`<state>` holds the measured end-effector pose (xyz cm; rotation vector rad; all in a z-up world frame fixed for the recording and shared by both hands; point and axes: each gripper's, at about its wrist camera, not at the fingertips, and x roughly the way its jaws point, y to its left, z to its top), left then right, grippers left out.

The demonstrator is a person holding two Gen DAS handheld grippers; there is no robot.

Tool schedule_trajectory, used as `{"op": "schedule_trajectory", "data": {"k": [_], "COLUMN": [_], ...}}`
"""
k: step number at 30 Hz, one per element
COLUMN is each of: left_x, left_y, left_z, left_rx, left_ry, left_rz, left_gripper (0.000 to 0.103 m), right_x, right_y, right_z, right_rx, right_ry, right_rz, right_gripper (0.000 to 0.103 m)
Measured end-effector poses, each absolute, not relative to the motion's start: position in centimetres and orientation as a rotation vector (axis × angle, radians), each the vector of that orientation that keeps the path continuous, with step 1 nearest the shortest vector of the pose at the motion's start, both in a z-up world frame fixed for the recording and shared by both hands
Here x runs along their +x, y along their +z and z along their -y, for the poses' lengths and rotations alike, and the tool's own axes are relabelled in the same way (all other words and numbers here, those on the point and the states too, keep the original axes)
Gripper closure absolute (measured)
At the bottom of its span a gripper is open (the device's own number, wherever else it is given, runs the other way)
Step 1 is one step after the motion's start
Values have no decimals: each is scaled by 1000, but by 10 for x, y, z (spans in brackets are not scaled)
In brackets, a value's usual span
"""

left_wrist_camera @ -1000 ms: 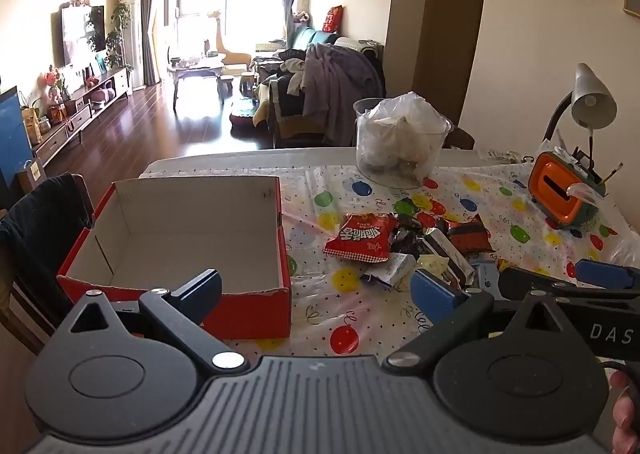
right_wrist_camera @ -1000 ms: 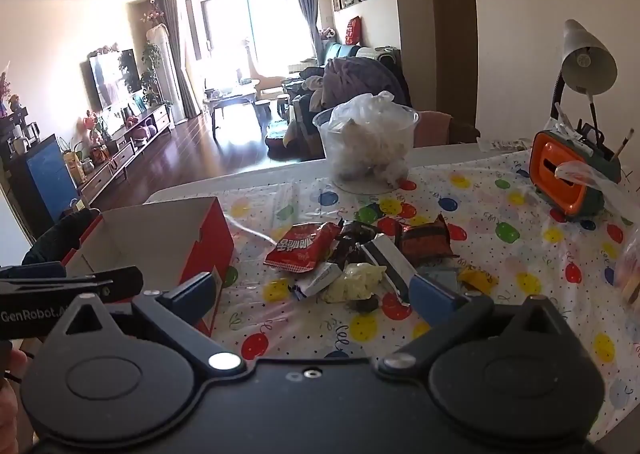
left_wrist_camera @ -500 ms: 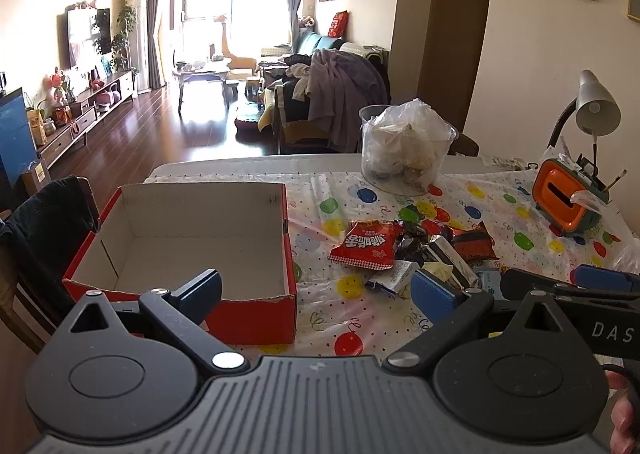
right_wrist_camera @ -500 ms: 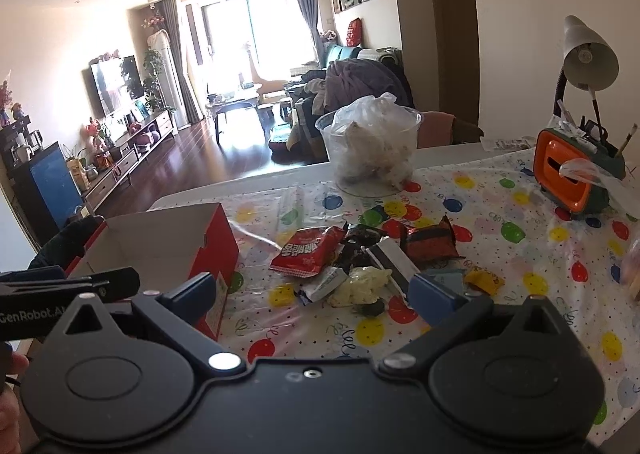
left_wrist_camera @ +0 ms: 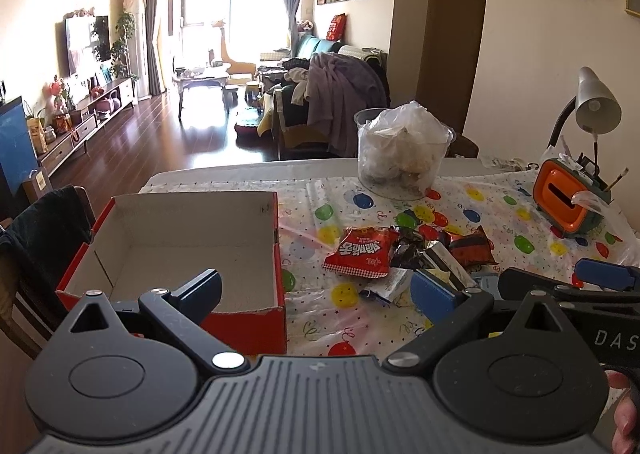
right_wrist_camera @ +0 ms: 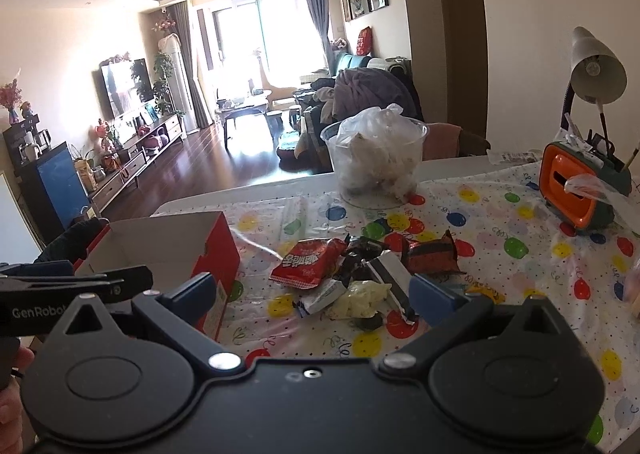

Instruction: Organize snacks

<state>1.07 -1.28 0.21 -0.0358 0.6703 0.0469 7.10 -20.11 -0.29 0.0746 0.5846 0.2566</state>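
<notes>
A pile of snack packets lies mid-table on the balloon-print cloth: a red packet (left_wrist_camera: pixel 362 252) (right_wrist_camera: pixel 307 262), a dark red-brown packet (left_wrist_camera: pixel 472 248) (right_wrist_camera: pixel 430 256), a pale yellow one (right_wrist_camera: pixel 362 298) and several dark wrappers. An open red cardboard box (left_wrist_camera: pixel 276 230) (right_wrist_camera: pixel 218 254), with nothing in it, stands left of the pile. My left gripper (left_wrist_camera: pixel 318 290) is open, held above the table's near edge between box and pile. My right gripper (right_wrist_camera: pixel 312 288) is open too, just short of the snacks. Neither holds anything.
A clear tub stuffed with plastic bags (left_wrist_camera: pixel 402 152) (right_wrist_camera: pixel 376 158) stands at the table's far side. An orange and green desk organiser (left_wrist_camera: pixel 568 198) (right_wrist_camera: pixel 576 190) and a grey lamp (right_wrist_camera: pixel 596 66) are at the right. A chair with dark clothing (left_wrist_camera: pixel 40 230) is left of the box.
Both grippers have risen and drawn back a little, so the table sits lower in each view. Nothing on the table moved and both stayed open.
</notes>
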Motion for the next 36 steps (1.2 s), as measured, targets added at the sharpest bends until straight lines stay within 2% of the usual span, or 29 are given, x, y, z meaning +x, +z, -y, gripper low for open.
{"op": "schedule_trajectory", "data": {"k": [11, 25, 36], "left_x": [37, 99, 144], "left_y": [-5, -45, -74], "left_z": [36, 75, 90], "left_rx": [-32, 34, 42], "left_ry": [45, -67, -104], "left_rz": [-652, -781, -879], "left_gripper": [2, 2, 6], "right_x": [100, 153, 204], "right_y": [-10, -62, -113], "right_z": [226, 276, 300], "right_rx": [70, -49, -42], "right_ry": [294, 300, 276], "right_rz": [-599, -743, -877], "right_gripper": [0, 3, 18]}}
